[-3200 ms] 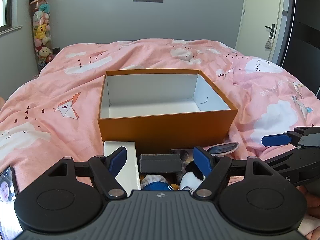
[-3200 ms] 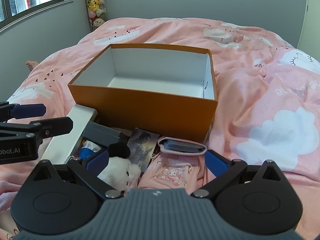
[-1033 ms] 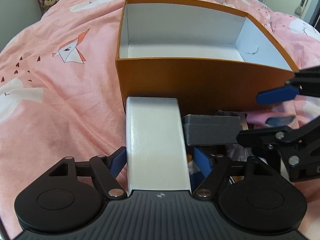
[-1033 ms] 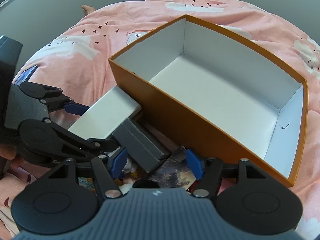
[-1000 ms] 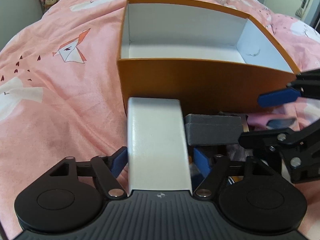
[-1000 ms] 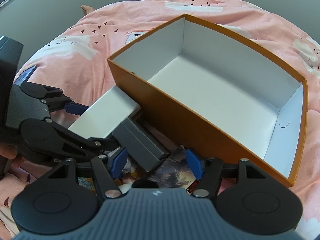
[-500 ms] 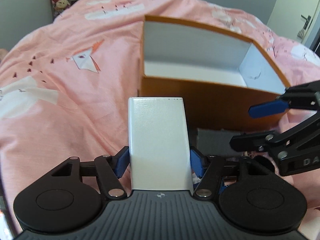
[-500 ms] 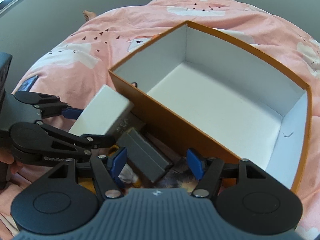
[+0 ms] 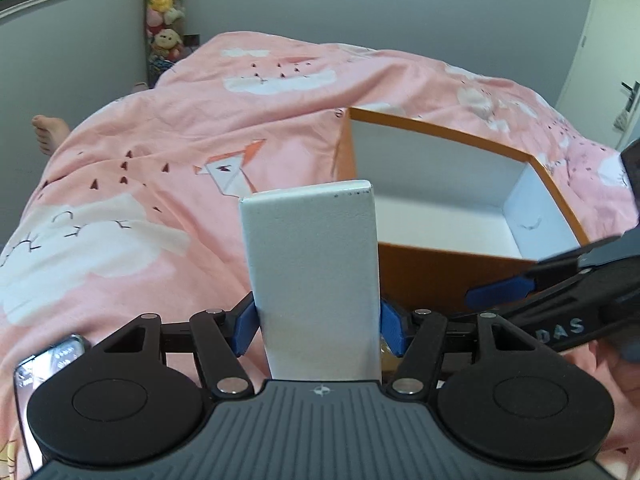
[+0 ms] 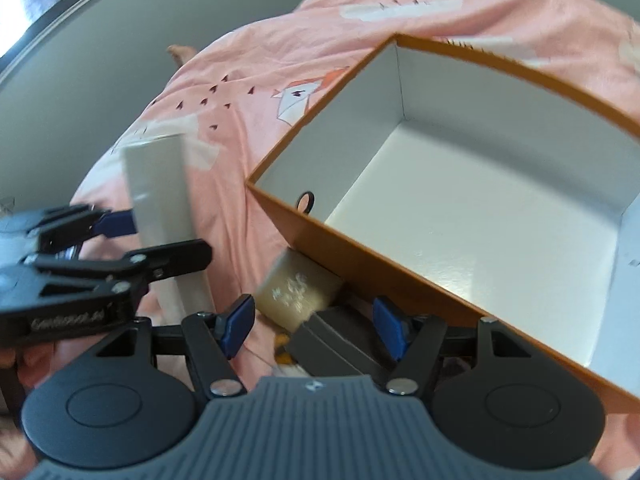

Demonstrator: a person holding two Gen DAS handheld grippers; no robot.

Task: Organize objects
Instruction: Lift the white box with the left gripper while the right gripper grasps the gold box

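Note:
A tall white box (image 9: 312, 272) stands up between the blue pads of my left gripper (image 9: 319, 320), which is shut on it and holds it off the pink bedspread. The right wrist view shows the same white box (image 10: 160, 184) in the left gripper (image 10: 160, 236). An empty orange box (image 9: 440, 258) with a white inside sits just right of it on the bed. My right gripper (image 10: 314, 322) hangs open by the orange box (image 10: 320, 216). A dark grey box (image 10: 332, 344) lies under its fingers, untouched. A tan box (image 10: 298, 294) lies beside that.
A phone (image 9: 48, 364) lies at the lower left on the pink bedspread (image 9: 160, 168). A person's foot (image 9: 48, 136) shows past the bed's left edge. Plush toys (image 9: 164, 20) hang in the corner. The right gripper's blue-padded finger (image 9: 496, 294) reaches in from the right.
My left gripper has shut on the white box and lifted it off the bed, tilting upward. The right gripper has shifted and rolled a little over the grey box, still open.

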